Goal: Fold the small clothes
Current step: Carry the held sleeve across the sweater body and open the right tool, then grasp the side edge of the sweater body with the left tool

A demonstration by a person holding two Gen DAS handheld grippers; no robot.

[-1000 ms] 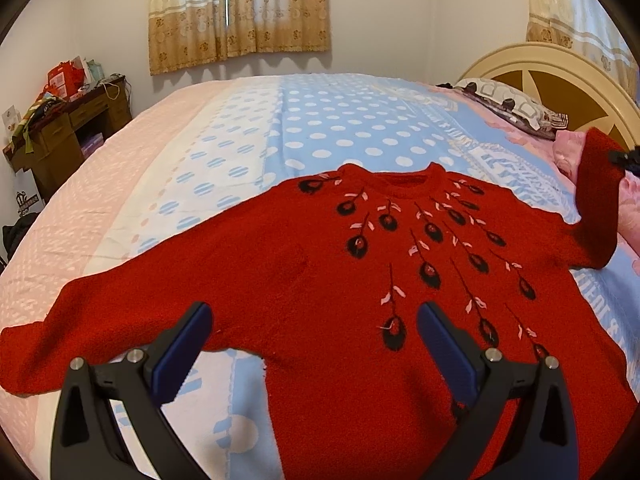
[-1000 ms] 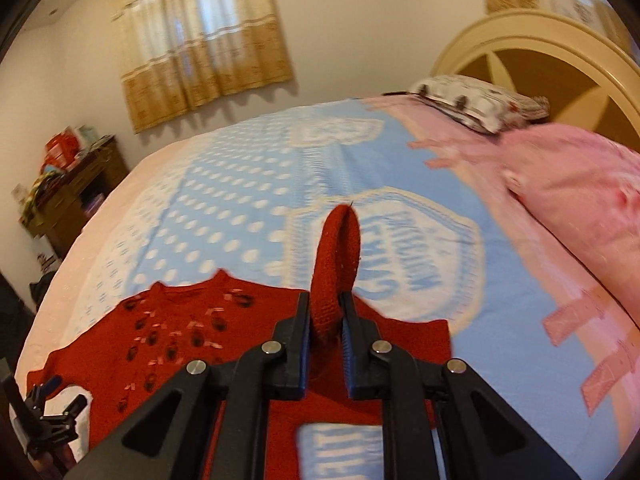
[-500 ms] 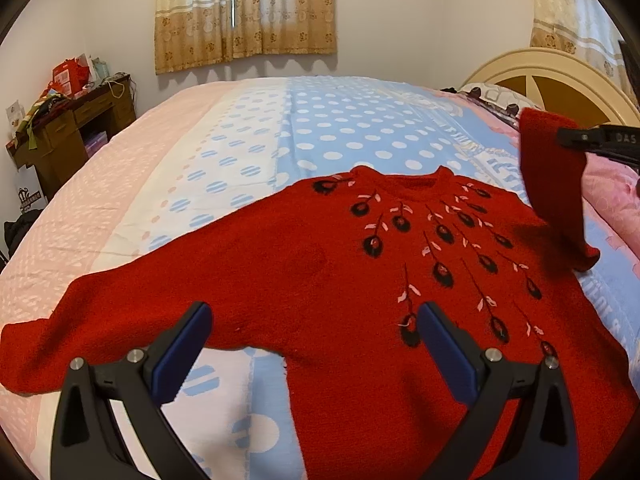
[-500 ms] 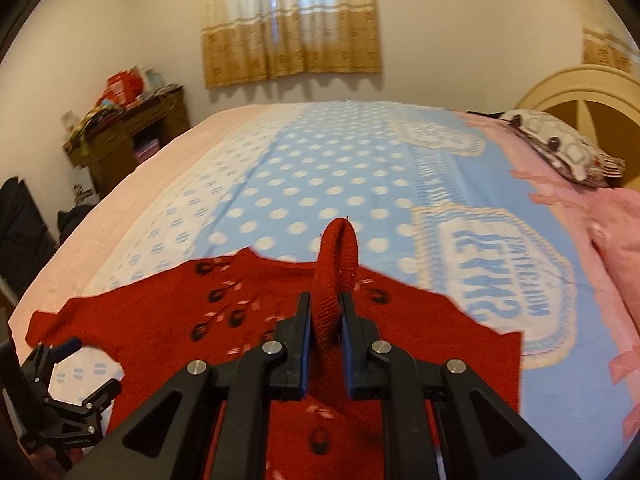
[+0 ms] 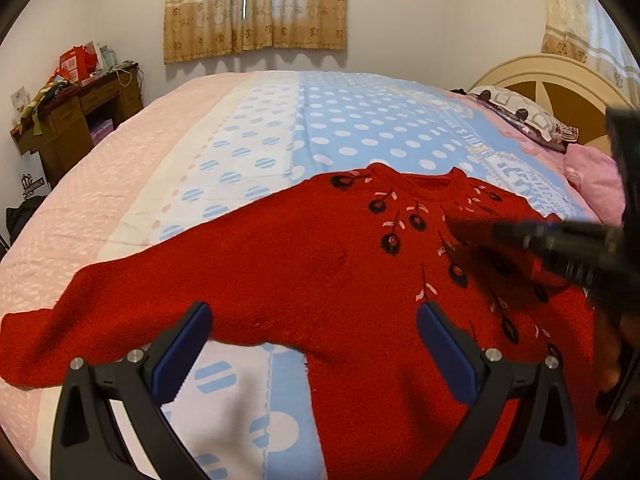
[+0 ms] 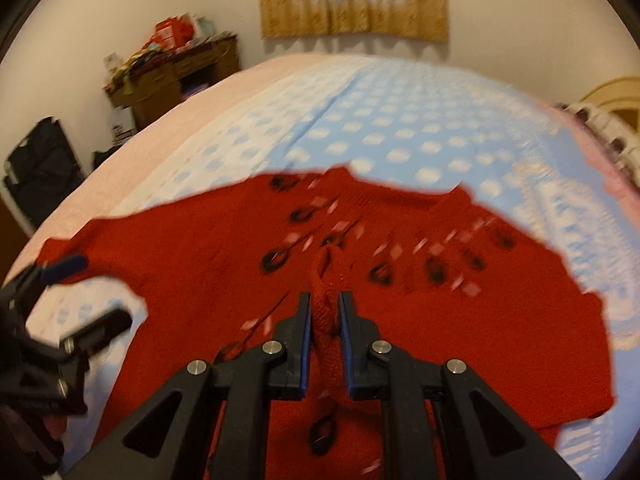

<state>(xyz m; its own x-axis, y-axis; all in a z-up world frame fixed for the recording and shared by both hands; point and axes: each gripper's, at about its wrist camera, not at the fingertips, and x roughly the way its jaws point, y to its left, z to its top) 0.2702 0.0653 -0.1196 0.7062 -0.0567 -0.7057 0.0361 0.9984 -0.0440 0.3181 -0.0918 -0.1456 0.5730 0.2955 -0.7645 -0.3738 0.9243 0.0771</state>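
A red knit sweater (image 5: 300,272) with black and pink motifs lies front up on the bed, its left sleeve (image 5: 48,336) stretched out flat. My left gripper (image 5: 314,312) hovers open over the sweater's lower left side, holding nothing. My right gripper (image 6: 324,308) has the cuff of the right sleeve (image 6: 322,320) between its pads, low over the chest of the sweater (image 6: 180,248); its jaws are opening and the cuff still sits between them. In the left wrist view the right gripper (image 5: 500,234) reaches in blurred from the right. The left gripper (image 6: 98,290) shows at the left edge of the right wrist view.
The bed cover (image 5: 360,120) is blue with white dots, pink towards its left side. A cream headboard (image 5: 560,84), a patterned pillow (image 5: 520,112) and a pink pillow (image 5: 592,184) are at the right. A cluttered wooden desk (image 5: 76,108) stands against the left wall.
The right gripper has carried the right sleeve leftward and down, from raised beside the bed's right side to low over the sweater's chest. The left gripper has stayed put and open.
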